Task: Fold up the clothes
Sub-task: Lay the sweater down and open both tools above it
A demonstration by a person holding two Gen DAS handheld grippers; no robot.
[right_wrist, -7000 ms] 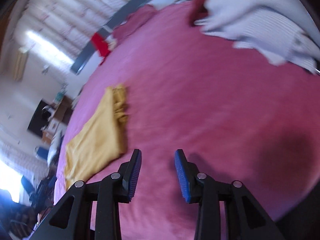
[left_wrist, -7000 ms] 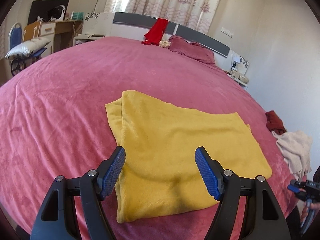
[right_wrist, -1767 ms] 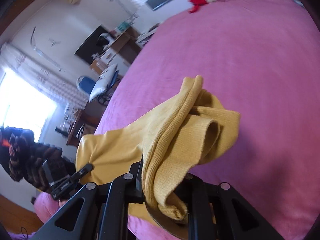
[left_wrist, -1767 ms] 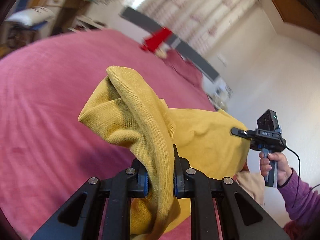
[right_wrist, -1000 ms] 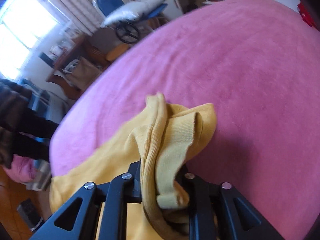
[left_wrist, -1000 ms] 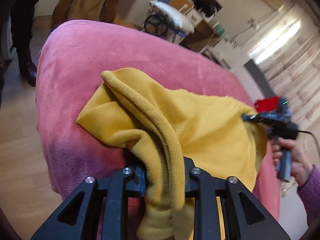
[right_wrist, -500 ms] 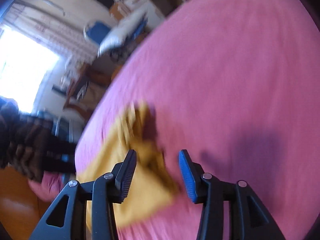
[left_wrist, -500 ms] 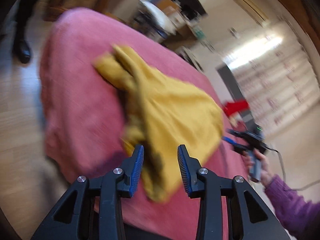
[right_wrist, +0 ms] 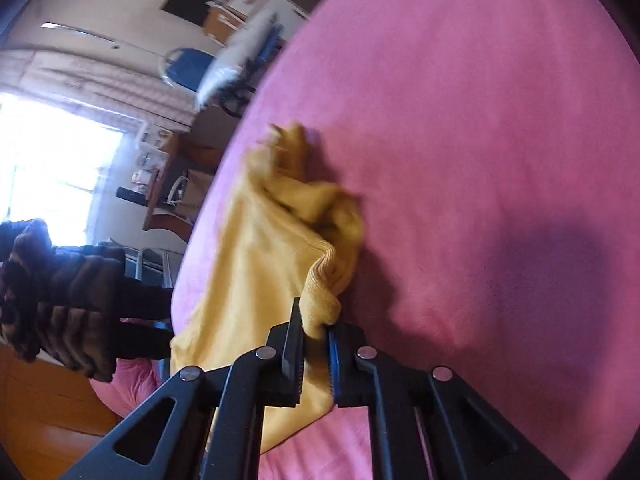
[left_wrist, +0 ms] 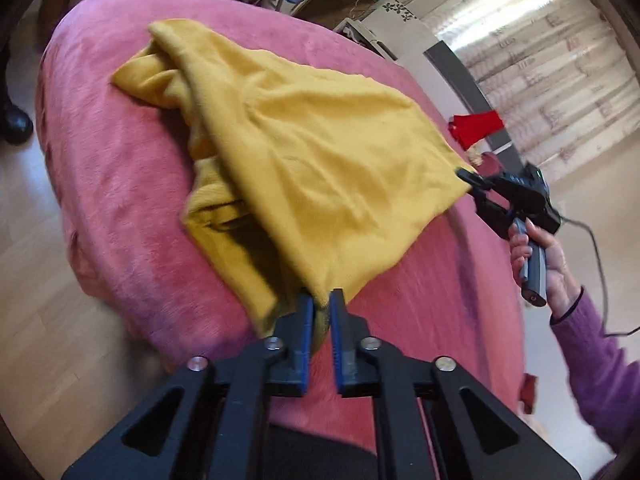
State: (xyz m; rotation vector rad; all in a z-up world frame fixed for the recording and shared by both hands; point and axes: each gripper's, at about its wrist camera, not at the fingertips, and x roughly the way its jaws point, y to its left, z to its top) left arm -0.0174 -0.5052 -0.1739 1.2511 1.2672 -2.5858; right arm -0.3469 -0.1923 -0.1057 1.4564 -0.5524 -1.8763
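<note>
left gripper [left_wrist: 320,309]: fingers just closed on yellow garment [left_wrist: 320,152] corner | right gripper [right_wrist: 315,330]: likewise (ribbed edge) | garment sprawled across pink bed [left_wrist: 120,184]

Ahead of the matt black plastic hand-held gripper [left_wrist: 319,304], a soft yellow knit garment [left_wrist: 304,152] lies on the plush pink bed cover [left_wrist: 116,184]; floor [left_wrist: 36,360] glossy wood.
</note>
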